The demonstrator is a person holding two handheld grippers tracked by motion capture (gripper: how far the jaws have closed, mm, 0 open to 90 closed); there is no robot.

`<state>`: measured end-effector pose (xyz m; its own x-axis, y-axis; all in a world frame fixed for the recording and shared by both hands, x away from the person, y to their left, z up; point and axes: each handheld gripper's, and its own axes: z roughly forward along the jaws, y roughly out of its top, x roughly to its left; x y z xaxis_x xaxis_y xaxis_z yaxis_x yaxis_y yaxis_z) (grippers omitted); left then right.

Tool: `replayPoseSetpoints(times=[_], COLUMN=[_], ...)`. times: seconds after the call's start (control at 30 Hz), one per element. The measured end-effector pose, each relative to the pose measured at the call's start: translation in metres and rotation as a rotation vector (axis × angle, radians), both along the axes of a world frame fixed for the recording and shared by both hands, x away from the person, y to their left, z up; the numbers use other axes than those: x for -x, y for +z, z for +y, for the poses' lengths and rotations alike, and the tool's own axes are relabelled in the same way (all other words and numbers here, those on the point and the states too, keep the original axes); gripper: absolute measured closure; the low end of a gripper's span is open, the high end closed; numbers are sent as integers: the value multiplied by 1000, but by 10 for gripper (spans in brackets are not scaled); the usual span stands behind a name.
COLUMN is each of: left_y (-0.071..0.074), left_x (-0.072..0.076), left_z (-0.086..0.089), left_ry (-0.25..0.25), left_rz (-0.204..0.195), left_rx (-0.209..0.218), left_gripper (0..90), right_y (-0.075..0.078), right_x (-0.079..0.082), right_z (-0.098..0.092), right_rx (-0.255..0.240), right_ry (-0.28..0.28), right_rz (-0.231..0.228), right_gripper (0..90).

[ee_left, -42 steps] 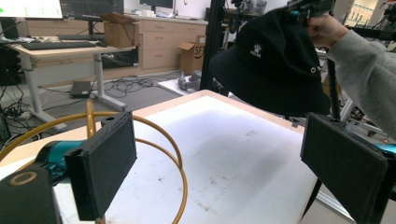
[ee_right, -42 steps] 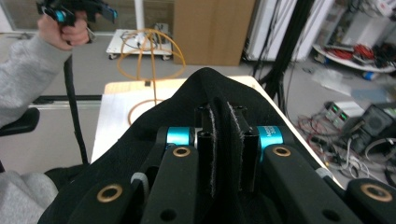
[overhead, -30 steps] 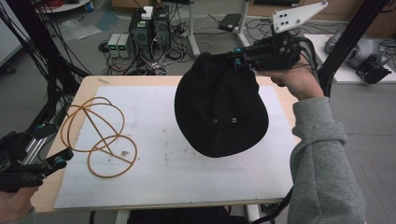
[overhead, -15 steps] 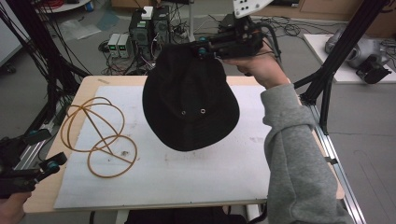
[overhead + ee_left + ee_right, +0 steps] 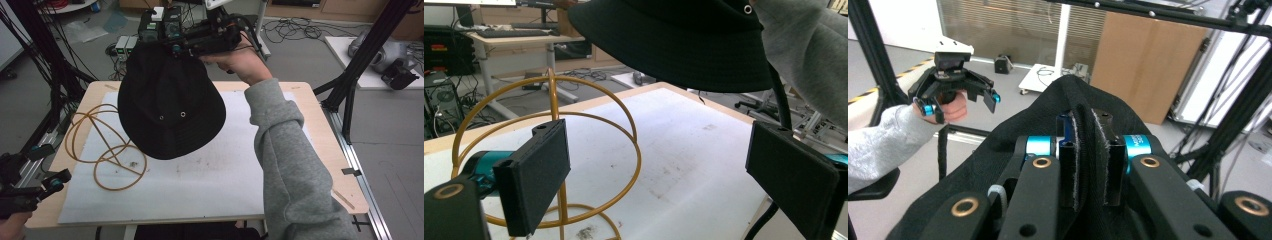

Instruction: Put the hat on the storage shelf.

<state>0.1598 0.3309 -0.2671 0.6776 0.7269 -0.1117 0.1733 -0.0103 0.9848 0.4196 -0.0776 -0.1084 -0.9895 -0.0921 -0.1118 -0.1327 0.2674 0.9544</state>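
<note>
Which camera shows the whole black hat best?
The high view: the hat hangs whole over the table, pinched by the right tongs. The left gripper view catches just its brim from below; the right gripper view, just bunched fabric between the jaws.

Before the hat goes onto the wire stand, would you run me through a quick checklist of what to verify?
1. Right gripper grip on the black hat: ok, fabric is pinched between its fingers.
2. Hat clear of the table: ok, it hangs above the surface.
3. Left gripper free: ok, open and holding nothing.
4. Wire stand upright: ok, its hoops rise from the white mat.
5. Hat opening facing the stand: cannot tell.
</note>
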Motion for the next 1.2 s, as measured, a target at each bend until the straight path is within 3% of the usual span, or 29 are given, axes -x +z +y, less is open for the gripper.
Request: replayPoseSetpoints(times=[0.27, 0.73, 0.83, 1.2], left_y=[2, 6, 8, 8], left_x=[4, 10, 11, 13], left_z=[1, 3, 3, 4], left_ry=[0, -3, -5, -4], left_rz=[-7, -27, -29, -34], left_rx=[1, 7, 8, 17], left_gripper=[108, 108, 108, 108], right_y=[7, 2, -3, -26], right_x=[1, 2, 3, 2], right_z=[32, 90, 109, 148], right_rx=[-15, -38, -38, -33], right_ry=[42, 89, 105, 122], right_rz=[4, 31, 41, 69], right_gripper=[830, 829, 829, 829])
